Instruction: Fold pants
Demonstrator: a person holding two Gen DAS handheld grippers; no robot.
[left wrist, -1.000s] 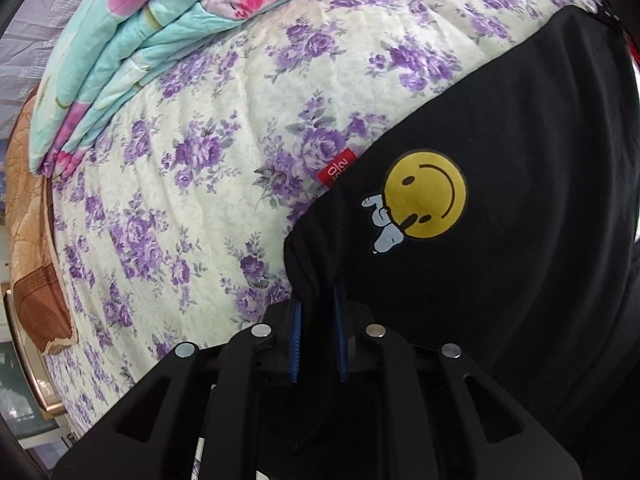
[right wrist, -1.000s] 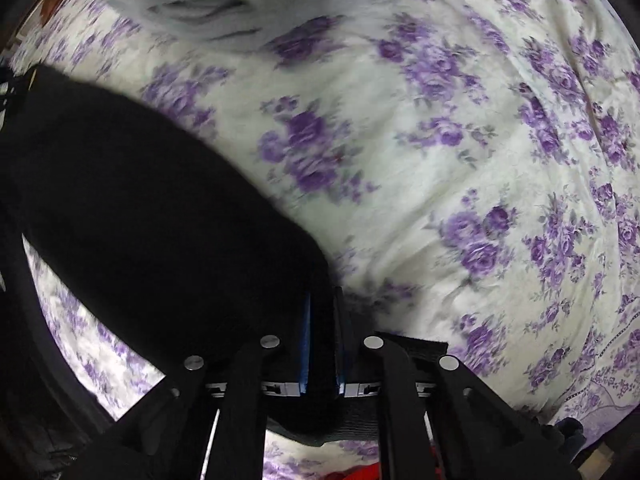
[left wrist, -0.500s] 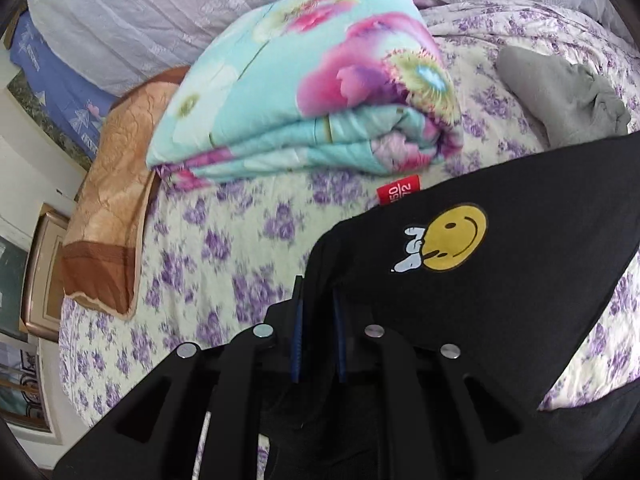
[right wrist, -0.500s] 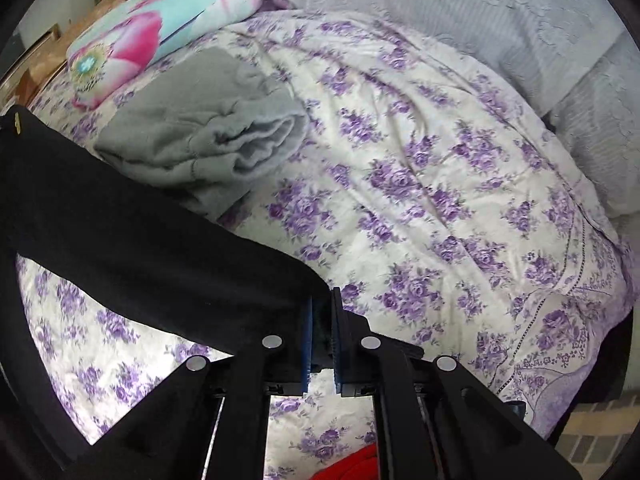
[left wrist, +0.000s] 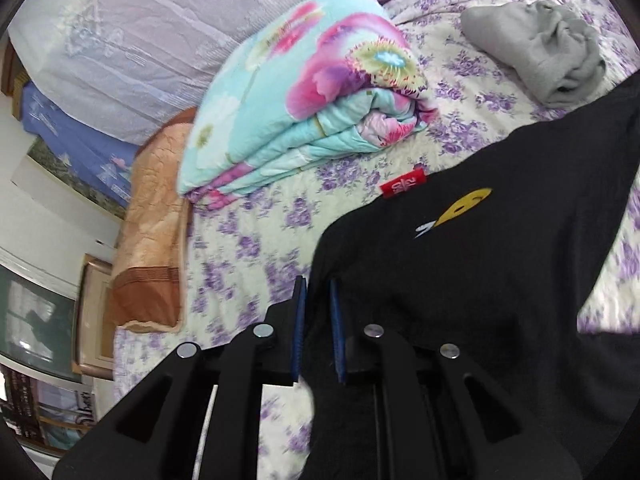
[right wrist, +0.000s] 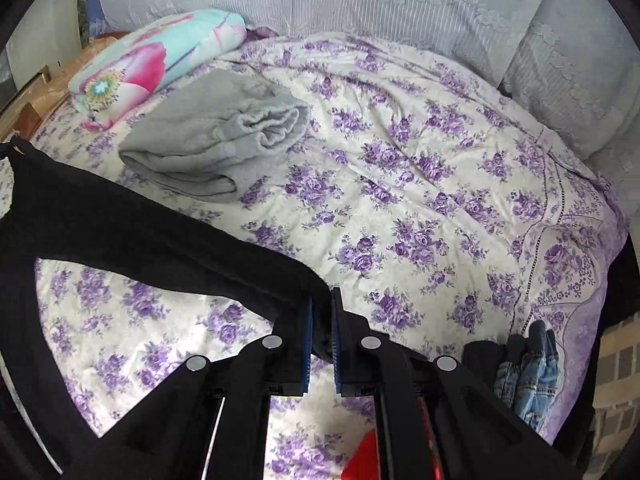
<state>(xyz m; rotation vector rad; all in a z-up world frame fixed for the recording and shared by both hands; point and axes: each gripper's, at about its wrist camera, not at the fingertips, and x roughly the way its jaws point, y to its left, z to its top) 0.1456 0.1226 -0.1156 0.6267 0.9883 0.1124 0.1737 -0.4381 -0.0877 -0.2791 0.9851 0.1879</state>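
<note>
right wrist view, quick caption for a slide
Right gripper pinches black pants lifted above the floral bedspread.

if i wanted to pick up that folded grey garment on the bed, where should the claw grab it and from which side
Probably the rolled, layered end of the grey garment, coming in level from the open bedspread side. There the folds stack into one thick bundle the jaws can close across. Both claws are currently shut on the black pants.

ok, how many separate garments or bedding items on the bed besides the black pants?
4, maybe more hidden. Floral quilt folded at the far left; grey garment beside it; denim item at the near right edge; something red at the bottom, mostly hidden.
</note>
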